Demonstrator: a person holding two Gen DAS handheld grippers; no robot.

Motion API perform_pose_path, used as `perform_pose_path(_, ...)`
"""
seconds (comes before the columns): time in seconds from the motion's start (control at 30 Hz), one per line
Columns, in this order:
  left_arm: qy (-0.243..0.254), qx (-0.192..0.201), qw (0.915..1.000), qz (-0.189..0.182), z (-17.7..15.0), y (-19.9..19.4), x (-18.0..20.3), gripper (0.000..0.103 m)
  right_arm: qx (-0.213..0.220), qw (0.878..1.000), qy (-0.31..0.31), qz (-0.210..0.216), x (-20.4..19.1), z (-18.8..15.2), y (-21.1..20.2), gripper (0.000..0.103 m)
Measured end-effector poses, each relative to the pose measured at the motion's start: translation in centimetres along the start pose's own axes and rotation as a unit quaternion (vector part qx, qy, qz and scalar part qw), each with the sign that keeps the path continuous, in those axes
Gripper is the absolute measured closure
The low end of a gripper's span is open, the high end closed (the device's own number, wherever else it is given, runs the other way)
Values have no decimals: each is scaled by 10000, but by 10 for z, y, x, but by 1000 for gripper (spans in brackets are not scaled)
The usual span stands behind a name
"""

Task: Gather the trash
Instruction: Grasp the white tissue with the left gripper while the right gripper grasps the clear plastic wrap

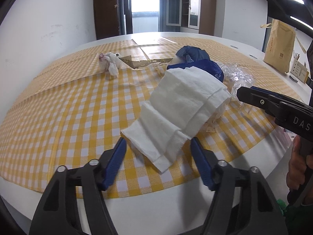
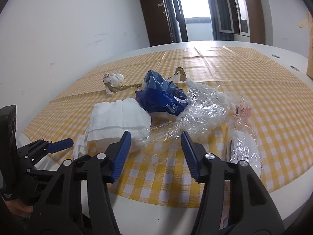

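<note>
Left gripper (image 1: 158,146) apart astride tissue (image 1: 182,105); right gripper (image 2: 155,141) apart before plastic wrap (image 2: 203,115).

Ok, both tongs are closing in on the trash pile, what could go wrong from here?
1. The left tongs straddle only the loose end of the white paper towel; it may unfold and drag rather than lift.
2. The right tongs face crinkled clear plastic wrap, which is thin and may slip from the pads.
3. The towel and wrap lie against the blue wrapper, so pulling either could scatter the pile across the checked cloth.
</note>
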State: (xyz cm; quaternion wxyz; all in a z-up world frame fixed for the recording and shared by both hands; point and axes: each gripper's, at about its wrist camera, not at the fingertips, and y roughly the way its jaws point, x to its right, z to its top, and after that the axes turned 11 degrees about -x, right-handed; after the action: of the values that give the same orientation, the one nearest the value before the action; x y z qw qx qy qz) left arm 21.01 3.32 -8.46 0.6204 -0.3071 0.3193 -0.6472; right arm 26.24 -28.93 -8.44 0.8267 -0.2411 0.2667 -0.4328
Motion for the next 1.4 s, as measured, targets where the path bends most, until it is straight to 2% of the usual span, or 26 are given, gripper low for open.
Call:
perform_pose_path(0.07, 13, 3, 10000, 24, -1, 2, 1, 56, -25, 10000, 3, -6, 1, 1, 2, 63)
perform_pose_path(0.1, 22, 20, 10000, 43, -2, 2, 1, 64, -43, 10000, 5, -15, 1, 1, 2, 68)
perform_pose_path(0.2, -18, 43, 9999, 95, -2, 2, 1, 85, -41, 10000, -70, -24, -1, 0, 0, 73)
perform_pose_path(0.3, -68, 29, 10000, 56, -2, 0, -2, 98, 16, 9999, -149, -37, -4, 0, -4, 78)
perform_pose_path(0.37, -62, 96, 9999, 78, -3, -5, -3, 100, 34, 9998, -176, -41, -6, -1, -6, 89)
perform_pose_path(0.53, -244, 349, 9991, 54, -4, -23, -9, 101, 155, 9996, -209, -62, -6, -2, -17, 94)
perform_pose_path(0.83, -575, 958, 9937, 110, -2, -69, -24, 101, 473, 9985, -272, -80, -13, -4, -47, 96)
perform_pose_path(1.0, -900, 1252, 9877, 258, -1, -95, -33, 101, 645, 9972, -358, -100, -23, -11, -71, 96)
perform_pose_path(1.17, -1034, 1367, 9849, 228, -5, -114, -40, 101, 801, 9957, -453, -117, -32, -18, -92, 96)
perform_pose_path(1.4, -966, 1573, 9827, 150, -20, -145, -31, 101, 941, 9936, -624, -35, -48, -38, -119, 97)
